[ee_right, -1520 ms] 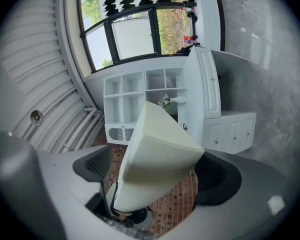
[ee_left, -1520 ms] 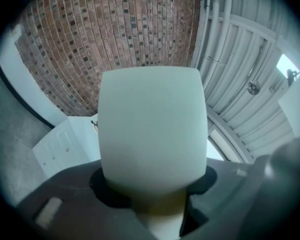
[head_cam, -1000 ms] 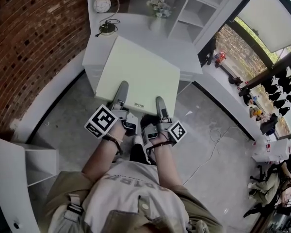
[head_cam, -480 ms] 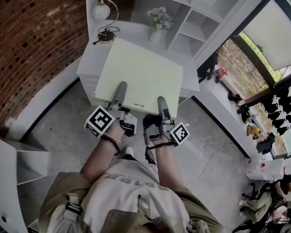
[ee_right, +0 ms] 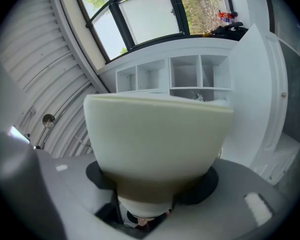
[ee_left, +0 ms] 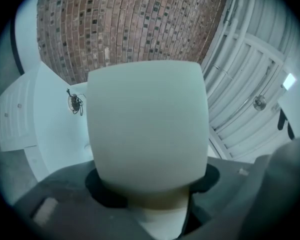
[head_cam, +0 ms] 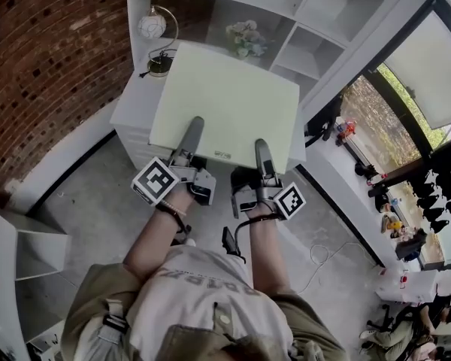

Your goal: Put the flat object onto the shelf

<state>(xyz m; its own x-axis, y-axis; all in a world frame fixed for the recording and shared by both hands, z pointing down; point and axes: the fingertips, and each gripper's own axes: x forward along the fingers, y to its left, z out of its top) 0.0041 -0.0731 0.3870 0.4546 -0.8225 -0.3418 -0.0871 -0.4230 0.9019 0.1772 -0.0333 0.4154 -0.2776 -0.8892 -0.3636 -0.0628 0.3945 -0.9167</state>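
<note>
The flat object is a large pale cream board (head_cam: 225, 104), held in the air over the low white cabinet top (head_cam: 129, 100), its far edge close to the open white shelf unit (head_cam: 316, 13). My left gripper (head_cam: 193, 128) grips the board's near edge on the left, its jaws having just opened a little wider with the board still between them. My right gripper (head_cam: 261, 149) grips the near edge on the right, its jaws having just closed further on the board. The board (ee_left: 147, 124) fills most of the left gripper view, and the board (ee_right: 157, 139) most of the right gripper view.
A globe lamp (head_cam: 152, 26) and a vase of flowers (head_cam: 244, 37) stand on the cabinet just beyond the board. A brick wall (head_cam: 45, 59) lies to the left. A small white shelf box (head_cam: 22, 250) sits on the floor at lower left. Windows run along the right.
Both grippers and the board have risen and moved toward the shelf unit. The board now covers more of the cabinet top and reaches near the vase.
</note>
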